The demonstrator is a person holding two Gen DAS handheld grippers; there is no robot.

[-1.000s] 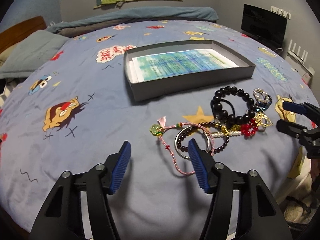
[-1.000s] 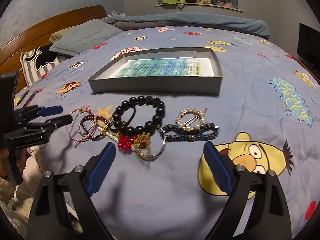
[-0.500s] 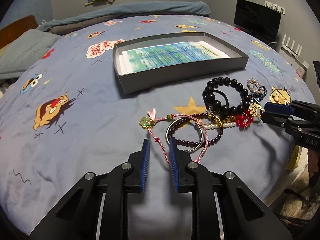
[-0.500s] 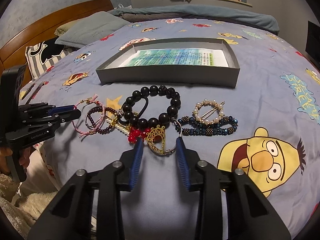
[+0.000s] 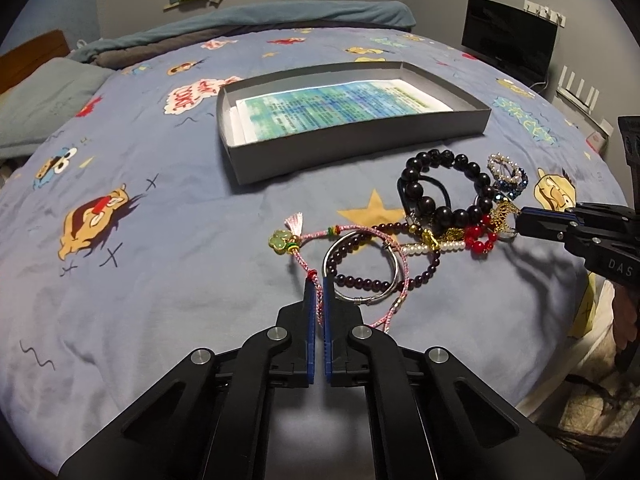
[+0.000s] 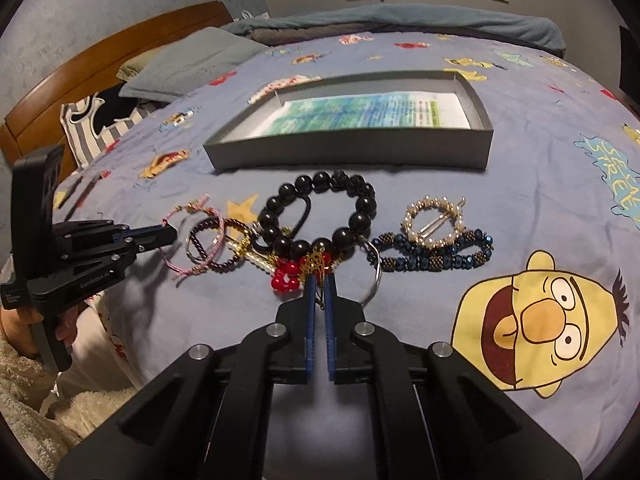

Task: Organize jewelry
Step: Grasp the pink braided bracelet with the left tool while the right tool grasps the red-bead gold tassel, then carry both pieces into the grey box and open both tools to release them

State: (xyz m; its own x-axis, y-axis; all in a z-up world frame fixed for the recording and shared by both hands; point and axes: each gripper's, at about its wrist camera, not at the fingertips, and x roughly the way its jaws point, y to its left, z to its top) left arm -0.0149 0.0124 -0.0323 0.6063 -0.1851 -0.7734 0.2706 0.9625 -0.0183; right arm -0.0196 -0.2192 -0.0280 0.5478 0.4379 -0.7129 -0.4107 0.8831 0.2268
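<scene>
Both grippers have snapped shut: your left gripper [image 5: 316, 300] pinches the pink cord [image 5: 316, 280], your right gripper [image 6: 319, 292] the gold charm [image 6: 316, 266] (tangled pile beside the tray [image 5: 360, 152]), likely to separate pieces.

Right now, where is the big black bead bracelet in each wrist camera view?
Left wrist view: big black bead bracelet sits right of centre, before the box's right end.
Right wrist view: it lies centre, below the box.
Shared landmark: grey shallow cardboard box.
</scene>
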